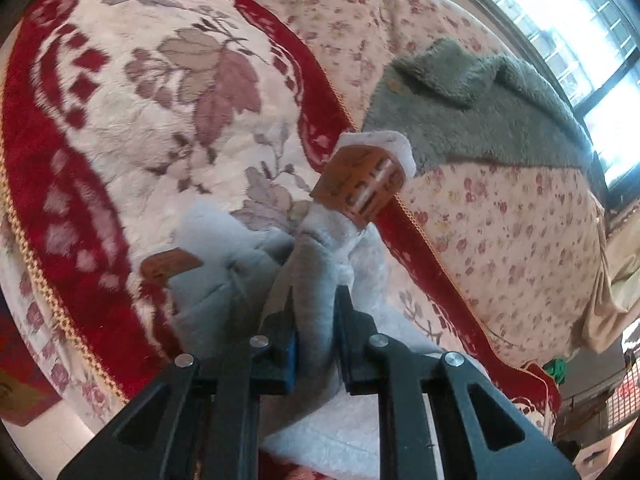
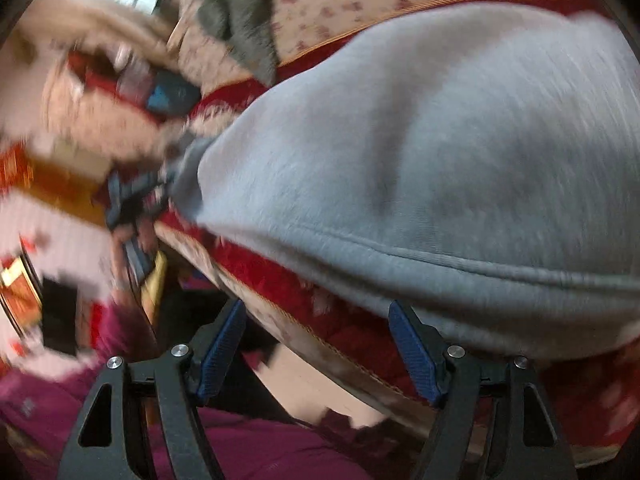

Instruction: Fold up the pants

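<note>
Light grey pants (image 1: pixel 320 264) lie bunched on a red and cream floral blanket (image 1: pixel 140 120), with orange printed patches (image 1: pixel 360 184) showing on the cloth. My left gripper (image 1: pixel 314 320) is shut on a ridge of this grey fabric, which stands pinched between its blue pads. In the blurred right wrist view the pants (image 2: pixel 420 152) spread wide over the blanket, a stitched hem (image 2: pixel 440 260) running along their near side. My right gripper (image 2: pixel 320 336) stands open just short of that hem, above the blanket's edge, with nothing pressed between its blue pads (image 2: pixel 414 348).
A grey fleece garment (image 1: pixel 472 108) lies on a floral sheet (image 1: pixel 520 232) beyond the blanket, below a bright window (image 1: pixel 580 40). A person's magenta clothing (image 2: pixel 260 448) sits under the right gripper. Blurred boxes and clutter (image 2: pixel 60 208) fill the floor side.
</note>
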The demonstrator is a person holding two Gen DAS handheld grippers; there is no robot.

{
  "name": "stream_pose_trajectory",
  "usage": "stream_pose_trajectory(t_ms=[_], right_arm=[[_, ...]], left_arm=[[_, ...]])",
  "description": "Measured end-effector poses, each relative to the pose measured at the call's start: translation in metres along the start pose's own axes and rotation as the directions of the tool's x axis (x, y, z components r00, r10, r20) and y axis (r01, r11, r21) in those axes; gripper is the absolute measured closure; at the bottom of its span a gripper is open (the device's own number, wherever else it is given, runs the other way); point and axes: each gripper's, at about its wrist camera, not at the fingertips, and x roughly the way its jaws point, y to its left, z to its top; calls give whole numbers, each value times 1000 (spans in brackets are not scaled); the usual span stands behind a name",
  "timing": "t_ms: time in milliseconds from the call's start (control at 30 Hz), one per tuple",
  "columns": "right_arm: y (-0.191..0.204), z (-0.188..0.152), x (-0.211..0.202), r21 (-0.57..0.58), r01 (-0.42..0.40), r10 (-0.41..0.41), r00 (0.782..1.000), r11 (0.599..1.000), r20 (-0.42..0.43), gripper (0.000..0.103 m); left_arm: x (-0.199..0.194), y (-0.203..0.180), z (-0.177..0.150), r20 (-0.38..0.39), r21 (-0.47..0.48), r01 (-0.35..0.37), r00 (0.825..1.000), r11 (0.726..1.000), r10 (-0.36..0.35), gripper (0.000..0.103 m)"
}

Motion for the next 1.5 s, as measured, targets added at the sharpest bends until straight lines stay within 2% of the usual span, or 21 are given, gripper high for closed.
stream_pose_trajectory(t_ms=[200,367,433,500,600,633,700,800,900,933,1000,1067,1100,1133,1200,1233,1300,1400,1433,1500], right_arm=[[-31,-1,0,234,-94,77,994,968,81,28],[-41,-9,-24,297,-65,21,988,953,151,28],[-54,-6,-33,351,-85,20,983,933,184,28],[-71,-6,-36,429,-151,46,968,890,246,28],[-83,-3,-36,465,-222,70,944,857,322,30],[-83,-2,-36,460,-233,72,938,857,339,33],[-77,2,-39,414,-240,80,927,878,368,74],[-73,14,-54,377,-335,167,896,864,412,78],[-58,34,-83,289,-337,174,866,896,469,85],[-52,43,-98,251,-353,189,842,902,505,89],[-39,56,-127,177,-325,176,807,929,563,93],[-28,61,-156,107,-327,194,759,939,622,101],[-21,62,-168,81,-318,194,741,945,642,101],[-15,60,-186,53,-270,170,734,961,658,101],[-11,52,-199,30,-227,156,755,974,637,100],[-10,48,-198,24,-238,176,778,971,603,99],[-11,37,-179,57,-198,144,855,979,498,96],[-23,20,-133,120,-197,149,934,973,326,93],[-29,16,-116,142,-188,144,951,972,273,93],[-35,9,-88,162,-147,109,969,976,222,93]], left_arm=[[-6,18,0,5,-63,5,1000,998,-5,87],[-4,38,0,1,-130,11,1000,991,-11,87],[-2,42,-3,0,-147,11,1000,989,-11,87],[-1,46,-6,0,-168,27,1000,985,-27,87],[-1,47,-8,5,-160,12,1000,987,-12,87],[-1,46,-8,2,-159,10,1000,987,-9,87],[-2,45,-6,-4,-155,17,1000,988,-18,87],[-3,36,-2,-4,-132,33,999,991,-34,87],[-2,23,6,-13,-141,99,995,985,-102,89],[-3,16,9,-5,-135,123,992,983,-125,89],[-5,-3,20,3,-96,172,985,980,-172,89],[-5,-16,27,8,-71,189,982,979,-189,89],[-4,-20,27,-1,-64,209,978,976,-209,89],[-3,-22,25,-10,-62,223,974,973,-224,89],[1,-18,15,-34,-51,209,977,977,-211,89],[3,-13,9,-37,-52,196,979,979,-198,89],[6,7,-3,-37,-82,167,985,983,-170,89],[11,44,-14,-32,-176,117,992,977,-125,89],[11,54,-16,-32,-201,101,993,974,-110,89],[11,67,-18,-34,-227,92,994,969,-103,89]])
